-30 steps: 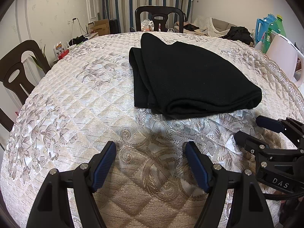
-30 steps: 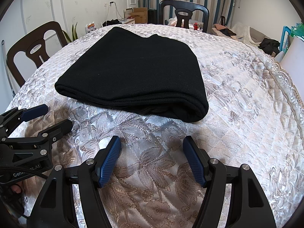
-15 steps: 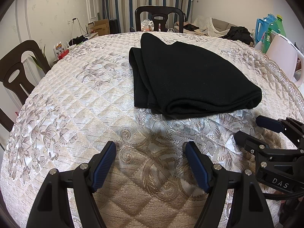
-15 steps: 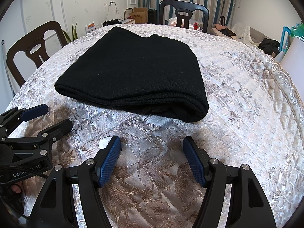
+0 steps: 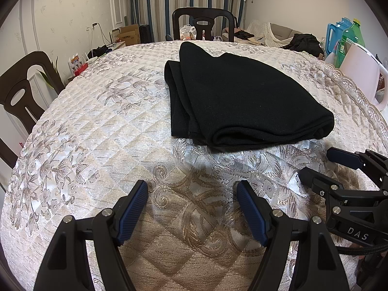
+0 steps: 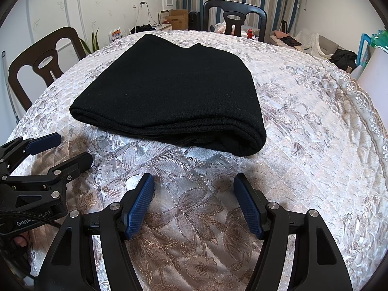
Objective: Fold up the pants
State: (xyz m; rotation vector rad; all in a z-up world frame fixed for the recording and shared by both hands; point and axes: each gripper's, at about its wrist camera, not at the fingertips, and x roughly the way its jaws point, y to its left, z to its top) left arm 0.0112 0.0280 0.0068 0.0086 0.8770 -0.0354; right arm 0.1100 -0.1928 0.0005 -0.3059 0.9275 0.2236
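Note:
The black pants [image 5: 237, 99] lie folded in a compact stack on the quilted tablecloth [image 5: 97, 126], and show in the right wrist view [image 6: 169, 92] too. My left gripper [image 5: 192, 191] is open and empty, hovering over bare cloth in front of the stack. My right gripper [image 6: 194, 184] is open and empty, also short of the stack's near folded edge. The right gripper shows at the right of the left wrist view [image 5: 315, 165]; the left gripper shows at the left of the right wrist view [image 6: 72, 148].
Dark wooden chairs stand at the far side [image 5: 202, 24] and the left [image 5: 21, 89] of the table. A white jug [image 5: 361, 72] and coloured bottles [image 5: 349, 38] sit at the right edge. Boxes and clutter lie beyond by the wall.

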